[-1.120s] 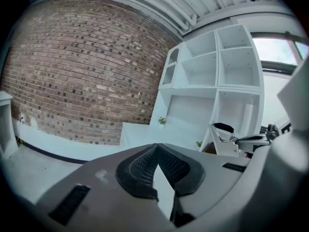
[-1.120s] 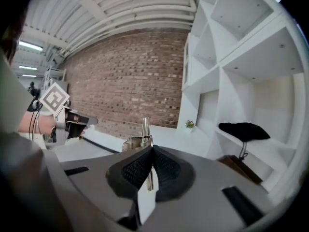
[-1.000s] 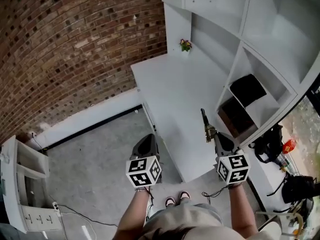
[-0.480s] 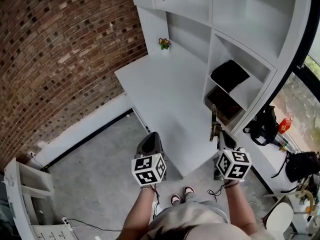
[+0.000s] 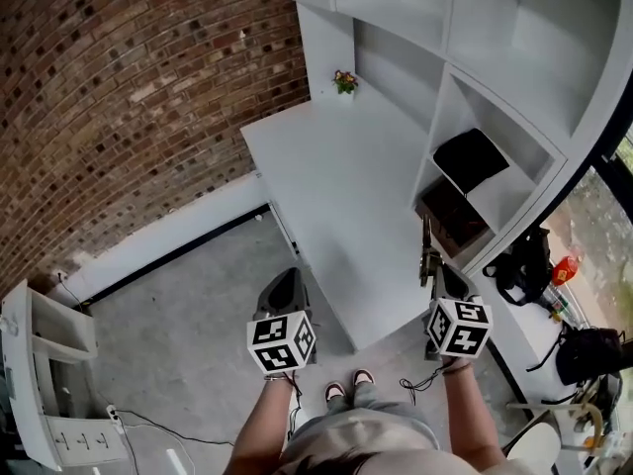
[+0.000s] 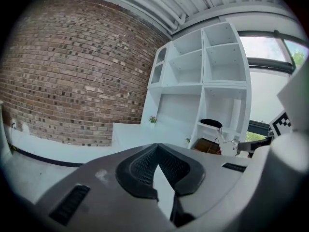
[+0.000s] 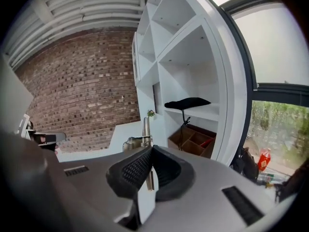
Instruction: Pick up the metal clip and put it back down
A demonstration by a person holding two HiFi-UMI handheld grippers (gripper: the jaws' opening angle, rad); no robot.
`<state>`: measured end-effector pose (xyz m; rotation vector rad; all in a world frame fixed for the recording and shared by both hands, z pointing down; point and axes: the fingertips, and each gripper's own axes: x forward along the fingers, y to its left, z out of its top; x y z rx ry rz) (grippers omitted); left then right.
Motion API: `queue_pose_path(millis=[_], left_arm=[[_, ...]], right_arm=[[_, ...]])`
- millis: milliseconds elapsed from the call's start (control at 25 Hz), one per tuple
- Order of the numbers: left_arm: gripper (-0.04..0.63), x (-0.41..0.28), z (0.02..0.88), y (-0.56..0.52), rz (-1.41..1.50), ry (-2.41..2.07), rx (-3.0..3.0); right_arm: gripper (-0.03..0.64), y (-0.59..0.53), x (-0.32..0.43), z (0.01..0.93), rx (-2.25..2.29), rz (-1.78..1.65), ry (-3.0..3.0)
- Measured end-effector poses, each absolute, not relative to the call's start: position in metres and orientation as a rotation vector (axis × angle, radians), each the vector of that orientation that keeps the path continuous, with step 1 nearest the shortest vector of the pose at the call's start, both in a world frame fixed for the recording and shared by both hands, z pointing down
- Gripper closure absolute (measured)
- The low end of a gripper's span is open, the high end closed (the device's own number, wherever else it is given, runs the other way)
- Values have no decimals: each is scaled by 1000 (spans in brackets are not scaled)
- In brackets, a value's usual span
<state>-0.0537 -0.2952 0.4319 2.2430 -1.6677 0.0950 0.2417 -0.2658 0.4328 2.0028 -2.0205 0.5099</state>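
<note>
Two grippers in the head view: the left gripper [image 5: 284, 287] hangs over the floor, and the right gripper [image 5: 436, 270] holds one metal clip [image 5: 426, 245] at the worktop's [image 5: 336, 186] near right edge.

Left gripper view: its fingers [image 6: 140, 170] are clenched with nothing between them.

Right gripper view: its fingers [image 7: 133, 170] grasp the metal clip, and one brown divided box [image 7: 193, 138] sits on a shelf.

- The left gripper [image 6: 157, 148] has its jaws pressed together at the tips, with nothing between them.
- A white shelf unit [image 6: 207, 81] stands ahead.
- A brick wall [image 6: 72, 71] stands left of the shelf unit.
- A small potted plant [image 6: 153, 120] sits at the shelf unit's foot.
</note>
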Motion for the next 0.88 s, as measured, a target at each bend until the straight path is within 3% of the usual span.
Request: queue_pose_path(millis=[880], left_arm=[[584, -123, 524, -307, 125, -1824, 1905]], right_arm=[[612, -382, 230, 529, 1498, 260, -1664]])
